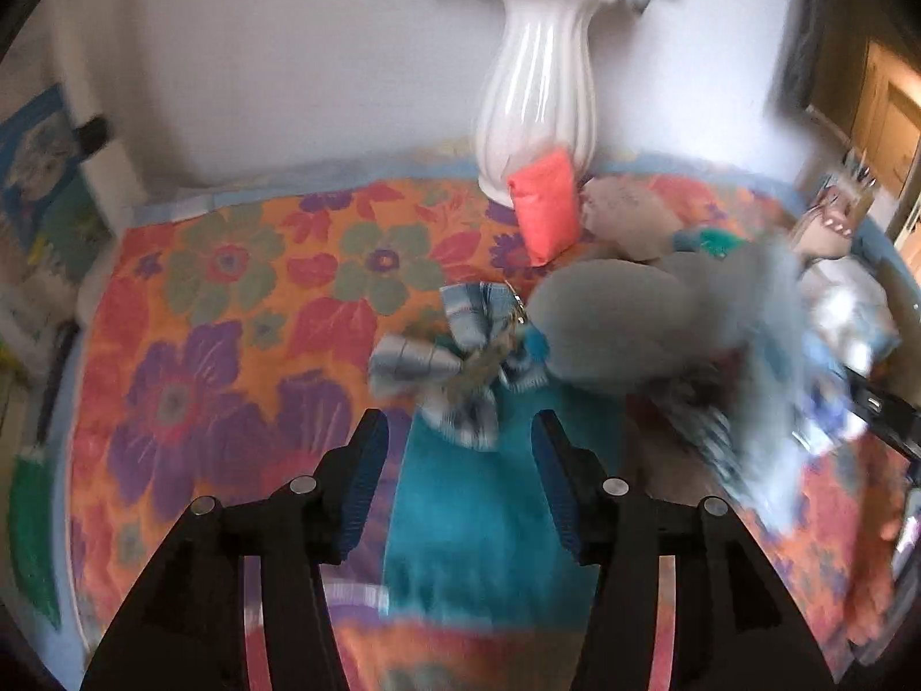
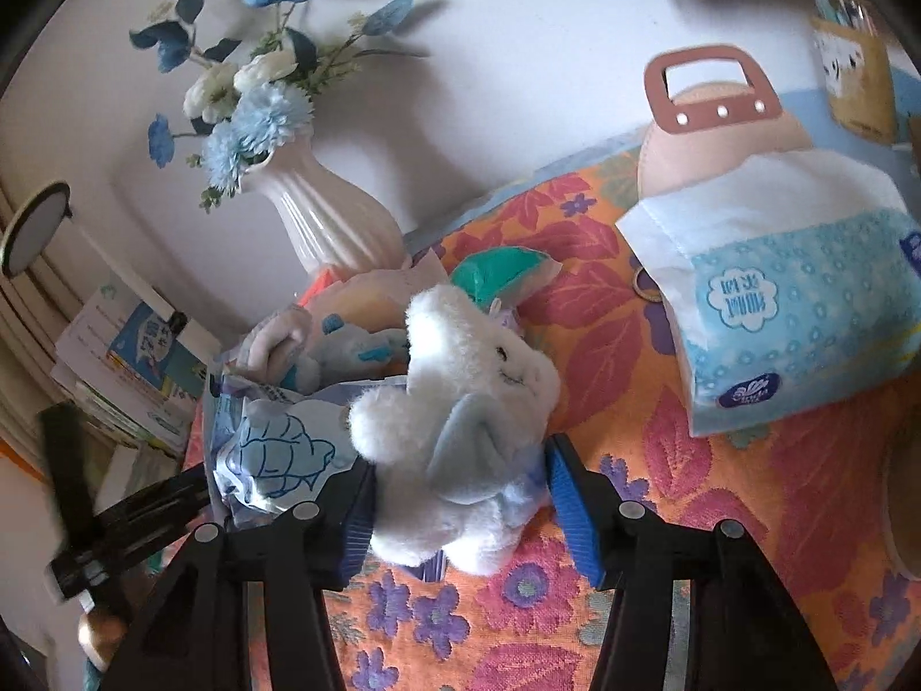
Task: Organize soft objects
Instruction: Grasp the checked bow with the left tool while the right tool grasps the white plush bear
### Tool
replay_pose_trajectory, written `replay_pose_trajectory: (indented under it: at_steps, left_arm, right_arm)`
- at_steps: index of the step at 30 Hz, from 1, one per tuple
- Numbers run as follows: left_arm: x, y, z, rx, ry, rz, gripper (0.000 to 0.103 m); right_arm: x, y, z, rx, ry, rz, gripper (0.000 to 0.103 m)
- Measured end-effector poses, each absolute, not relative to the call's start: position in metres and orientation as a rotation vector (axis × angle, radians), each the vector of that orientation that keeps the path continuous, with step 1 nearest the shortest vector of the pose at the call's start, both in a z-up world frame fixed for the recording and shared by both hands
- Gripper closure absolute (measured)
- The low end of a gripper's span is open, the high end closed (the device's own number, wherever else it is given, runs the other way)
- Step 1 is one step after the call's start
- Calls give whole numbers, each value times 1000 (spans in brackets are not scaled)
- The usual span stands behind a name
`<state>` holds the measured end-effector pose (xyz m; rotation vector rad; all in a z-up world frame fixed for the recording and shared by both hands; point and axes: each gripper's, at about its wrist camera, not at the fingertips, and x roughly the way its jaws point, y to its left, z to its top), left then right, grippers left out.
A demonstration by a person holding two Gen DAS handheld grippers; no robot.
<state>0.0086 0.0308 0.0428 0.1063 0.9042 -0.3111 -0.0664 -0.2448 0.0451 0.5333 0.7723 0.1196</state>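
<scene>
Right gripper [image 2: 457, 509]: jaws partly closed on the white-and-blue plush toy [image 2: 460, 432]. Left pad sits pressed into the fur; right pad is at the toy's flank, contact there not fully clear. I judge it a grip. The plush stands up out of the jaws, its long axis running away from me toward the white vase [image 2: 322, 219], head end farthest.

Left gripper [image 1: 457, 478]: jaws about half open, nothing pinched. The teal towel [image 1: 489, 518] lies flat beneath and between the fingers, its long axis along my pointing line. The blue plaid bow [image 1: 455, 368] lies just ahead of the fingertips, slightly left of centre (this view is blurred, so edges are uncertain).

Key relation: the bow is directly forward of the left jaws, so the left hand is the nearer one for it; the right is occupied.

View differences: the right wrist view shows the tissue pack [image 2: 794, 311] and the printed bag [image 2: 270, 449] beside the plush; the left view shows only a grey-blue smear where the plush is. The left view alone shows the towel, the bow and an orange pouch [image 1: 544, 207] leaning against the vase.
</scene>
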Motion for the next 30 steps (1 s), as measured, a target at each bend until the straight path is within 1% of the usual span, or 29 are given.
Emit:
replay_pose_trajectory:
  at_steps: [2,4,5,6,7,8,11,12,15,22,23,24,25,26,27,28,30]
  left_arm:
    - [29,24,33,128,946,-328,54]
    - [47,18,24,143,985,-351,55]
    - [53,16,21,153,984,-347,69]
    - [56,15,20,155,974,-353,76]
    - [57,15,20,153,959,-362,80]
    - [57,16,20,147,953,-373,91]
    - [46,20,25,149,911,-352,92]
    - [43,23,27,131,899,-352,92]
    - [30,37,36,60,860,-369,92]
    - [-22,55,62,4,784,-371,91]
    - [-26,56,62,10,792,-373,85]
    - [-26,55,60,15,801,-366,65]
    - [-26,55,58,26,818,-351,58]
    - [-20,54,55,37,841,-327,43]
    - [-14,53,51,53,860,-299,32]
    - [-9,52,49,71,860,-279,30]
    - [2,43,46,132,843,-240,30]
  right_arm:
    - [-64,-247,43,551,782,131,49]
    - [-61,-249,39,568,800,141,45]
    - [-59,-249,37,572,811,138,40]
    - [-57,-250,35,576,823,129,35]
    - [-56,-251,34,582,828,128,35]
    - [-55,-251,33,588,827,133,35]
    - [-54,-250,33,580,825,133,35]
    - [-53,-248,34,570,822,140,38]
    - [-56,-245,40,553,790,161,52]
    - [-71,-241,54,528,699,189,53]
    - [-71,-240,54,527,703,191,53]
    - [-70,-240,52,530,717,192,53]
    - [-68,-240,51,534,727,189,53]
    - [-67,-241,50,542,736,186,53]
    - [-66,-243,48,555,742,188,53]
    - [-66,-245,46,571,748,191,53]
    - [-65,-250,43,598,759,182,53]
